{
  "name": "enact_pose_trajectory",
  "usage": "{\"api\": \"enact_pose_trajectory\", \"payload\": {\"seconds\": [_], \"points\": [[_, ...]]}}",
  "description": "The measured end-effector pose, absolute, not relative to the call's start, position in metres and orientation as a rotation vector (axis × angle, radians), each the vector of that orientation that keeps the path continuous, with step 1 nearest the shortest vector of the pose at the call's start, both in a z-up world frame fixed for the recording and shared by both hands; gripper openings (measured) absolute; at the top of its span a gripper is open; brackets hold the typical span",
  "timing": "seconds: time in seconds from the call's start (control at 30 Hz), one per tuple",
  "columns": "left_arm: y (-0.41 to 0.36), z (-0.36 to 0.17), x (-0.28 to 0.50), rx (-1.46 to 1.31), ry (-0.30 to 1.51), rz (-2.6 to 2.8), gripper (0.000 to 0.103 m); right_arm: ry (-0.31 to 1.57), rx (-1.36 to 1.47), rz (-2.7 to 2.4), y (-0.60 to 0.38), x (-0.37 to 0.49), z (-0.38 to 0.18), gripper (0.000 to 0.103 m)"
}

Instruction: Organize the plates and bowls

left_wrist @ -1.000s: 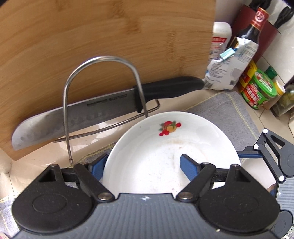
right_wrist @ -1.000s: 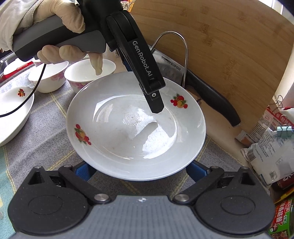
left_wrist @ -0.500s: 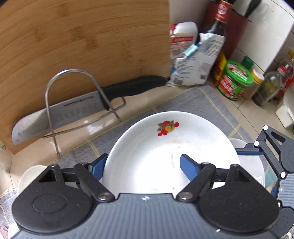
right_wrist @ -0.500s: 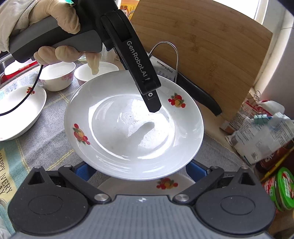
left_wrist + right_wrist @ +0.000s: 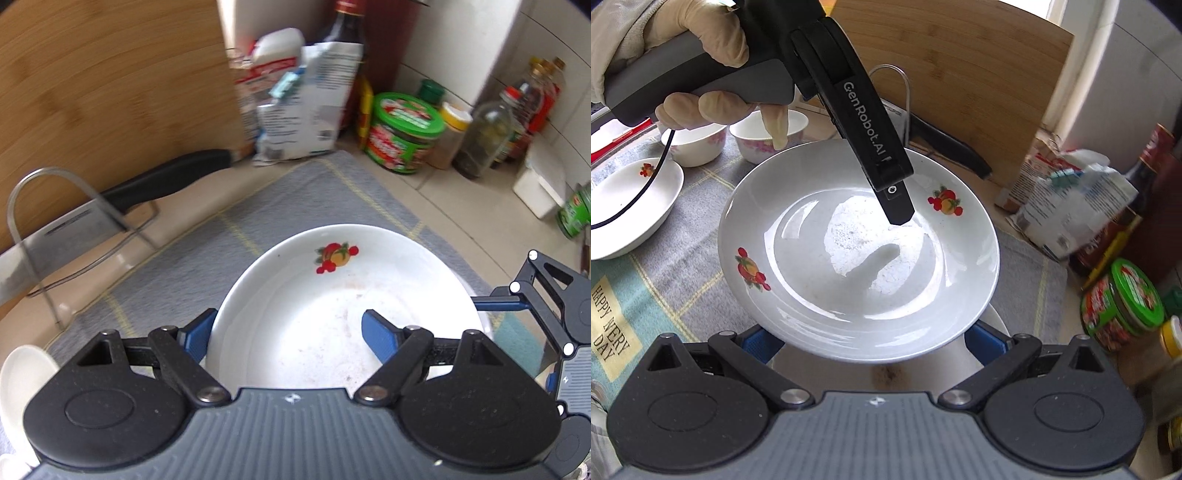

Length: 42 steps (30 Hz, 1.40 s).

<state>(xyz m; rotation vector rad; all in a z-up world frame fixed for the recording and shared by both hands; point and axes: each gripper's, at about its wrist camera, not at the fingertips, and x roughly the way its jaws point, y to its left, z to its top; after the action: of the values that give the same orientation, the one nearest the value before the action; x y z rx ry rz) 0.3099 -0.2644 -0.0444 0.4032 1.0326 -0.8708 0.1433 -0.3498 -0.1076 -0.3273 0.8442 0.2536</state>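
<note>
Gripping the white plate by its rim, the left gripper has one blue finger lying on the plate's inner face at lower centre of the left wrist view, with the other finger at the plate's left edge. From the right wrist view, that same left gripper reaches down from the upper left of the frame, held by a gloved hand, its black finger tip resting inside the plate, which fills the middle of the frame and looks lifted off the cloth.

The right gripper sits at the bottom of its own view with blue fingers set wide apart, one on each side of the plate's near rim; whether they touch it cannot be told. Just under that rim a second white dish shows.

Only the right wrist view shows two small bowls in the upper left and another fruit-patterned dish at the left edge. Only the left wrist view shows the knife in its wire rack at left, the green-lidded jar near the top right, and part of the right gripper at the right edge. Both show the wooden cutting board at the back.
</note>
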Motion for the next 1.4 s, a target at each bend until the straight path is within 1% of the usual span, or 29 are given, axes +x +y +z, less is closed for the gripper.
{"api": "enact_pose_trajectory", "payload": {"seconds": [0.3,0.6,0.87,1.4], "points": [[-0.300,-0.052,0.295,0.442,1.031,-0.957,0.083,0.875,-0.300,0.163,-0.372,0.119,-0.111,0.103],[-0.320,-0.062,0.288,0.467,1.053,-0.990,0.083,0.911,-0.268,0.133,-0.384,0.115,-0.120,0.103],[-0.322,-0.073,0.285,0.473,1.092,-0.984,0.083,0.936,-0.267,0.152,-0.384,0.115,-0.125,0.103],[-0.326,-0.090,0.286,0.493,1.115,-0.953,0.083,0.971,-0.248,0.167,-0.389,0.121,-0.127,0.103]]}}
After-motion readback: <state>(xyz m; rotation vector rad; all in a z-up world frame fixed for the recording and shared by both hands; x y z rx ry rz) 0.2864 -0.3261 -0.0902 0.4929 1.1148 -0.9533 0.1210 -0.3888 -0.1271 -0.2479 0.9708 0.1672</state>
